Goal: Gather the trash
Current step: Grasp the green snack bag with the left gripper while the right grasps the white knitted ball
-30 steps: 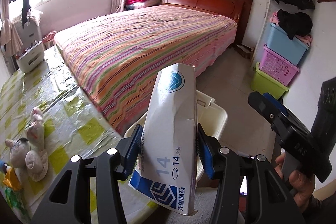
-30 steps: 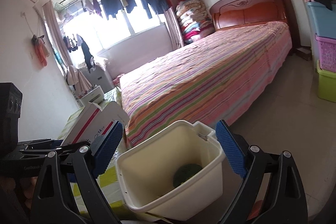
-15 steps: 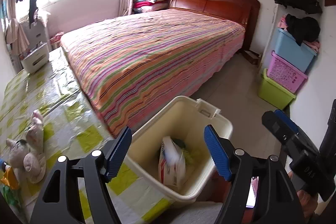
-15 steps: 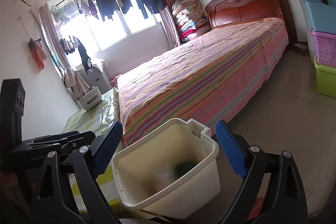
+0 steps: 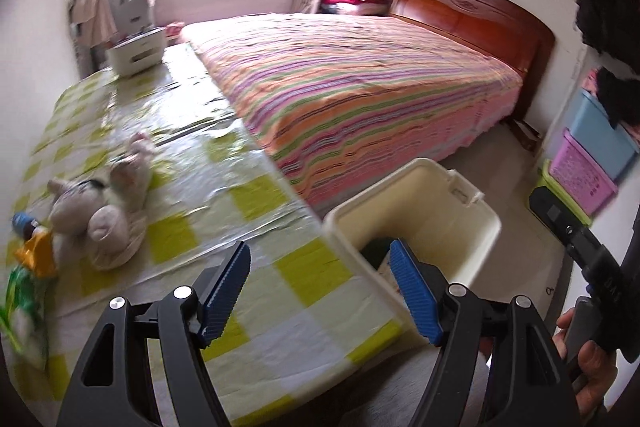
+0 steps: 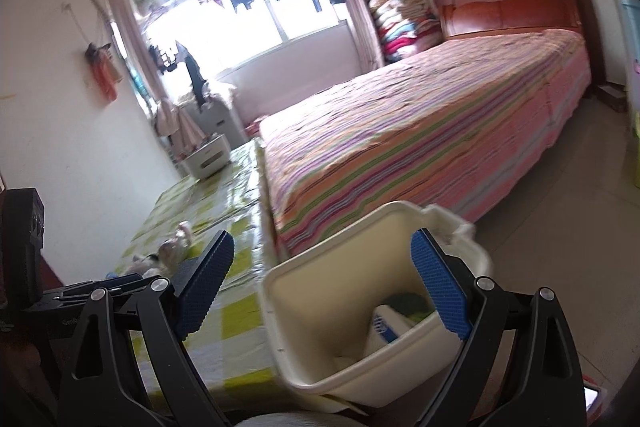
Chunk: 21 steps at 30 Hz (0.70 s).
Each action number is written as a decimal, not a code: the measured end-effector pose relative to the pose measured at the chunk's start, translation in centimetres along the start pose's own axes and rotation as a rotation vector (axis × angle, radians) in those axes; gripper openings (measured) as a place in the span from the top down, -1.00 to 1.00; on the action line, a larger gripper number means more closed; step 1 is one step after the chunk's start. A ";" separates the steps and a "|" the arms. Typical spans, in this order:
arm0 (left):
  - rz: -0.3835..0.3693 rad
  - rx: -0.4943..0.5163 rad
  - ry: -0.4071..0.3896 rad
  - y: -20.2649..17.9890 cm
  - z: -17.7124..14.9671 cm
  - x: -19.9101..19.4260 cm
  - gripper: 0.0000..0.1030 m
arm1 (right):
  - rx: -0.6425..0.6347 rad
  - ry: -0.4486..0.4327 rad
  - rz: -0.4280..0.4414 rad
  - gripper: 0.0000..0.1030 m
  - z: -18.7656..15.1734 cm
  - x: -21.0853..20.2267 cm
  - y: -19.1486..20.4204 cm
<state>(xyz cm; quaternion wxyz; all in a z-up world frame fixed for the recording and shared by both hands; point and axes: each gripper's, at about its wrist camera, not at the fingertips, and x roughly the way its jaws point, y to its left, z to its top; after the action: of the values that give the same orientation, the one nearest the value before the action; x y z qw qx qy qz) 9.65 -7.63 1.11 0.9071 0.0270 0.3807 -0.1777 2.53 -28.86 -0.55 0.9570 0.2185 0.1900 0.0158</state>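
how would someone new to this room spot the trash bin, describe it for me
Find the big bed with the striped pink and orange cover, then the table with the yellow-checked plastic cloth alongside it. At that table's near corner stands the cream plastic rectangular bin, open-topped, with a white and blue box inside; the smaller white container sits at the table's far end.

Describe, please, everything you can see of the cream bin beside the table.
The bin is a cream, smooth plastic tub, roughly rectangular with rounded corners and a thick rolled rim; a moulded tab sticks out at its far edge. It stands upright and open, with no lid, tight against the corner of the table, near the foot of the bed. Inside lie a white and blue box and something dark green. Neither gripper touches it.
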 end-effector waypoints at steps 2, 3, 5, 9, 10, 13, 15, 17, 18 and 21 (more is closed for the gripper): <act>0.040 -0.002 -0.012 1.0 -0.6 -0.6 -0.36 | -0.015 0.018 0.035 -0.72 -0.2 0.8 1.3; 0.071 0.002 -0.023 1.6 -1.0 -1.0 -0.36 | -0.023 0.027 0.054 -0.72 -0.3 1.2 2.1; 0.126 0.011 -0.037 2.5 -1.7 -1.6 -0.36 | -0.043 0.047 0.104 -0.72 -0.4 2.2 4.1; 0.267 0.022 -0.083 5.6 -3.7 -3.5 -0.36 | -0.133 0.074 0.231 -0.72 -0.5 4.8 9.6; 0.301 0.020 -0.099 6.8 -4.1 -4.1 -0.36 | -0.166 0.077 0.268 -0.72 -0.5 5.3 11.3; 0.374 0.009 -0.123 10.0 -4.9 -5.8 -0.36 | -0.293 0.106 0.373 -0.72 -1.1 7.5 17.0; 0.422 0.015 -0.106 12.6 -5.2 -6.7 -0.36 | -0.383 0.140 0.415 -0.72 -1.9 9.2 20.8; 0.488 -0.020 -0.119 15.8 -5.5 -7.8 -0.37 | -0.426 0.222 0.488 -0.72 -3.1 11.2 23.8; 0.495 -0.040 -0.116 17.1 -5.7 -8.2 -0.36 | -0.426 0.264 0.515 -0.72 -3.7 12.2 24.9; 0.539 -0.166 -0.125 22.3 -7.7 -9.4 -0.36 | -0.475 0.308 0.501 -0.72 -6.0 14.3 27.4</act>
<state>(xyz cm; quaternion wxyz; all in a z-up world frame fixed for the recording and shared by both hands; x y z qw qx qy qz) 6.01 17.48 0.30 0.9425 0.0416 0.3162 0.1001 15.01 0.02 1.02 0.9077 0.0251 0.2634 0.3257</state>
